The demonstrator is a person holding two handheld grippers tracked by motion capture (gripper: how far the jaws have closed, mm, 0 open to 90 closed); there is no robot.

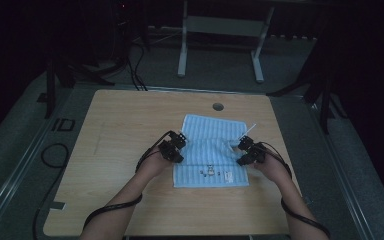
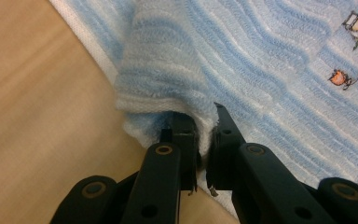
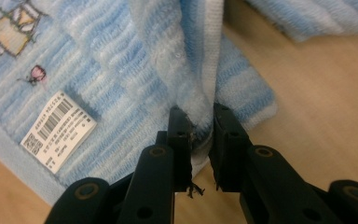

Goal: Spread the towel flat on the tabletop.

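Observation:
A light blue striped towel (image 1: pixel 211 150) lies on the wooden table, with small embroidered figures and a white barcode label (image 3: pixel 58 128) near its front edge. My left gripper (image 1: pixel 176 148) is shut on a bunched fold of the towel's left edge (image 2: pixel 168 79); in the left gripper view the cloth (image 2: pixel 204 135) is pinched between the black jaws. My right gripper (image 1: pixel 245 151) is shut on the towel's right edge, and the white hem (image 3: pixel 205 112) runs down between its jaws. Both pinched edges are raised off the table.
The wooden table (image 1: pixel 120 130) has a round cable hole (image 1: pixel 218 106) behind the towel. Cables trail from both grippers along the person's forearms. A white frame (image 1: pixel 220 45) stands on the dark floor beyond the table.

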